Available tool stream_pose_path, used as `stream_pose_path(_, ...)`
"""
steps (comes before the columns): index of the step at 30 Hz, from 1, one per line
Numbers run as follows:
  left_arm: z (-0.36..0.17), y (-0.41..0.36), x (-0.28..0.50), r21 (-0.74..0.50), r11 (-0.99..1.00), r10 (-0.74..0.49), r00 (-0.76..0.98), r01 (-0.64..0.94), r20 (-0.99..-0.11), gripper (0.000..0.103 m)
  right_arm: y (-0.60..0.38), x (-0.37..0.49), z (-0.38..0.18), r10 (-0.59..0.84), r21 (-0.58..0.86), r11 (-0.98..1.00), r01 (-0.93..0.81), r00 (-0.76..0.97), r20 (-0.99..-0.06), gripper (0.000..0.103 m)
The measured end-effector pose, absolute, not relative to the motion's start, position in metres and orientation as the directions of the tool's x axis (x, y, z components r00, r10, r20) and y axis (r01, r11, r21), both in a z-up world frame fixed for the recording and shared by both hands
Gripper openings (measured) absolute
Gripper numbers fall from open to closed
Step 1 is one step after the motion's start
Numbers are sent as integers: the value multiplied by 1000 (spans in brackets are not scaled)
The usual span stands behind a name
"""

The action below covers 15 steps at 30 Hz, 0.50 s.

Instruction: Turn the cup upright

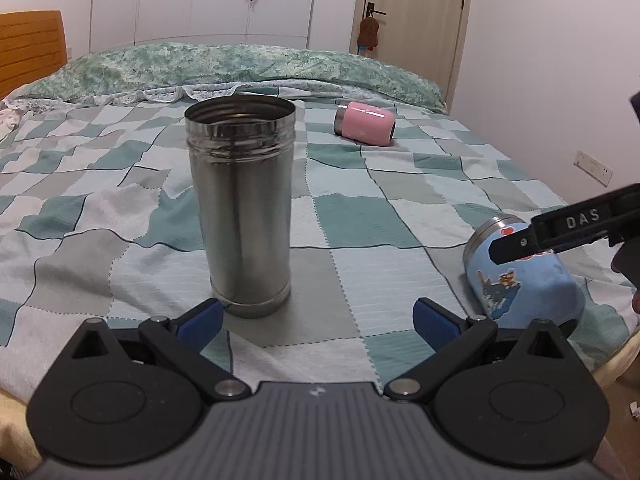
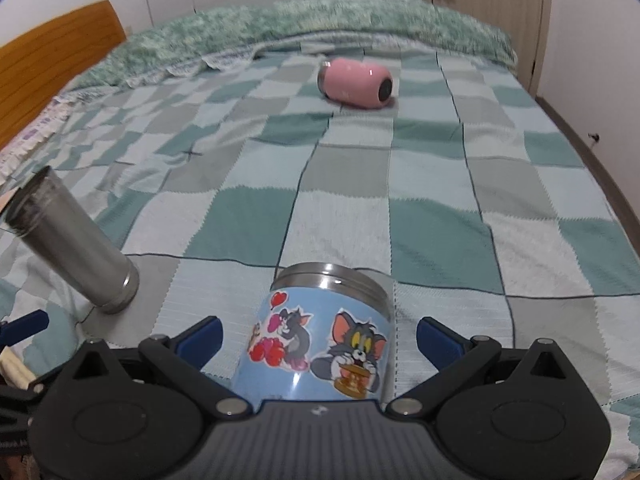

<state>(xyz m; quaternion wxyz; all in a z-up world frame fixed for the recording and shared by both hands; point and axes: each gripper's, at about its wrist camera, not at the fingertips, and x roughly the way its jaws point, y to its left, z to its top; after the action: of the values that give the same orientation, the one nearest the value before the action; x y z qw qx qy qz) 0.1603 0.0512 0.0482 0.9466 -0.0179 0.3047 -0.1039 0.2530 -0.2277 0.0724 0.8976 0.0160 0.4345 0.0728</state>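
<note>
A tall steel cup [image 1: 242, 204] stands upright on the checked bedspread, mouth up; it also shows in the right wrist view [image 2: 70, 240]. My left gripper [image 1: 318, 322] is open and empty, just in front of its base. A blue cartoon-sticker cup [image 2: 320, 332] lies on its side between the open fingers of my right gripper [image 2: 320, 334], steel rim pointing away; the pads do not touch it. In the left wrist view the blue cup [image 1: 524, 276] lies at the right with the right gripper's finger [image 1: 560, 232] over it. A pink cup [image 2: 356, 84] lies on its side farther back.
The checked bedspread [image 2: 400, 184] covers the bed. A green floral quilt [image 1: 240, 68] is bunched along the far side. A wooden headboard [image 2: 52, 60] is at the left, a door [image 1: 412, 20] and wall at the right. The bed's edge [image 1: 616, 356] is near the blue cup.
</note>
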Motion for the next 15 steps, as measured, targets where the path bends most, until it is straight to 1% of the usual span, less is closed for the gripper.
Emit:
stream_pose_path(7,41,57,166,-93,978,-207,790,188,-577,103,-223,278,56,143,129,990,-64,526,-838,102)
stream_pose_path(8,40,58,166,-91,978,-207,791,189,-576,103,-223,281,54,142,130,990,-61,520,-842,98)
stream_pose_path(9,40,59,167,-90,978,-207,791,190,-576,103,-224,282,53,148,139,989,-56,514,-845,92)
stream_pose_path(11,40,60,167,-90,978,-204,792,187,-575,103,-228,284,53,166,166,985,-46,507,-846,89)
stream_pose_path(12,40,61,168,-91,979,-203,792,185,-575,103,-229,284,53,172,175,984,-43,508,-844,85)
stream_pose_path(15,40,65,168,-97,979,-200,794,177,-574,103,-233,282,57,198,202,978,-49,514,-834,84)
